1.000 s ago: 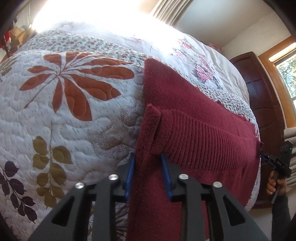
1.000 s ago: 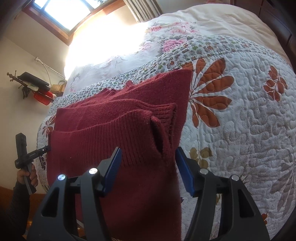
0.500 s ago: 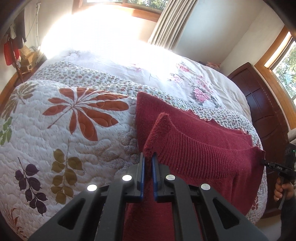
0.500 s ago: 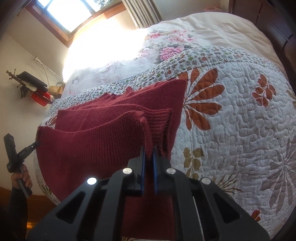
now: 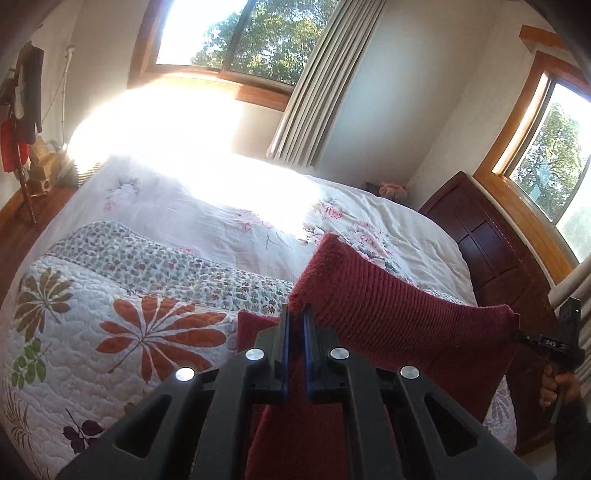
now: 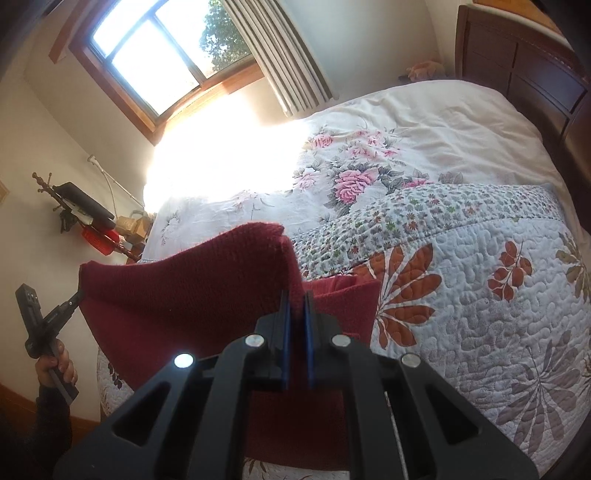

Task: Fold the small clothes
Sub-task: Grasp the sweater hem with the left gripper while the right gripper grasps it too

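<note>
Left claw (image 5: 296, 319) clamped on ribbed corner of red sweater (image 5: 388, 317), blue pads nearly meeting. Right claw (image 6: 296, 304) likewise pinched on opposite corner. Ribbed edge held raised and stretched between both claws; remainder of sweater draped on quilt (image 6: 480, 295) at bed's near edge. Right claw seen at 3 o'clock in left view, gripped by hand (image 5: 557, 386). Window (image 5: 236, 33) at 12 o'clock.

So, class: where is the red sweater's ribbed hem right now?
In both wrist views the ribbed hem is lifted above the quilt, stretched between the left gripper and right gripper.
</note>
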Demonstrator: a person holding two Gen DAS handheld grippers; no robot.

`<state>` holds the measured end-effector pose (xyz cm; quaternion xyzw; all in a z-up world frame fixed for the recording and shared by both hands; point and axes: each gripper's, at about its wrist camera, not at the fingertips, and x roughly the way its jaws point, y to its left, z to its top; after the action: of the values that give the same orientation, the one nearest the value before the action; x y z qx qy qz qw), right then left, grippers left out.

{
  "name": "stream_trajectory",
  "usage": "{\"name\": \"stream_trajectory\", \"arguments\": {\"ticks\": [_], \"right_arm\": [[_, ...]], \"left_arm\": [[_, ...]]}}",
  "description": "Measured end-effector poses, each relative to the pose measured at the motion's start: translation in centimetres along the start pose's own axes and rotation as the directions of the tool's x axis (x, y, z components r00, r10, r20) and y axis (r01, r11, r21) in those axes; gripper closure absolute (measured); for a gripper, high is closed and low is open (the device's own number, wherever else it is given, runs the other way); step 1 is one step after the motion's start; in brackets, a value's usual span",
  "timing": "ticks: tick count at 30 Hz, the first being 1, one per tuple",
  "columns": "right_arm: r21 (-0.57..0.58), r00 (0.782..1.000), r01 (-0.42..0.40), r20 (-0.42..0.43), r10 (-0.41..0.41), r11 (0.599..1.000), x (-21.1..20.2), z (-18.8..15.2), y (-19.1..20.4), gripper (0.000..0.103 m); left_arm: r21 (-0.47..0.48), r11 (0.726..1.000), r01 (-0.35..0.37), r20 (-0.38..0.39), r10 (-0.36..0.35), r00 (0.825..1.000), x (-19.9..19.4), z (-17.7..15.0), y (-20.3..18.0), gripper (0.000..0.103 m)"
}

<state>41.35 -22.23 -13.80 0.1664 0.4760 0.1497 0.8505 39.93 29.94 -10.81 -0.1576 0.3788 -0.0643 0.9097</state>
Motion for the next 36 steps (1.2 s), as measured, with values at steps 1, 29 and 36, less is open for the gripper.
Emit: {"name": "stream_trajectory", "arguments": {"ticks": [1, 29, 36], "right_arm": [[0.003, 1.0, -0.001, 0.004, 0.001, 1.0, 0.4, 0.9, -0.1, 0.097], [0.207, 0.898, 0.193, -0.431, -0.088, 0.959, 23.0, 3.4, -10.6, 0.098], [0.189, 0.93, 0.173, -0.356, -0.097, 0.967, 21.0, 4.3, -9.8, 0.098]], "left_arm": [[0.002, 1.0, 0.002, -0.001, -0.002, 1.0, 0.8, 0.8, 0.0, 0.097], [-0.27, 0.95, -0.156, -0.601, -0.04, 0.798, 27.2, -1.1, 9.1, 0.097], [-0.22, 0.973, -0.071, -0.469, -0.042, 0.882, 24.4, 2.0, 7.5, 0.097]]}}
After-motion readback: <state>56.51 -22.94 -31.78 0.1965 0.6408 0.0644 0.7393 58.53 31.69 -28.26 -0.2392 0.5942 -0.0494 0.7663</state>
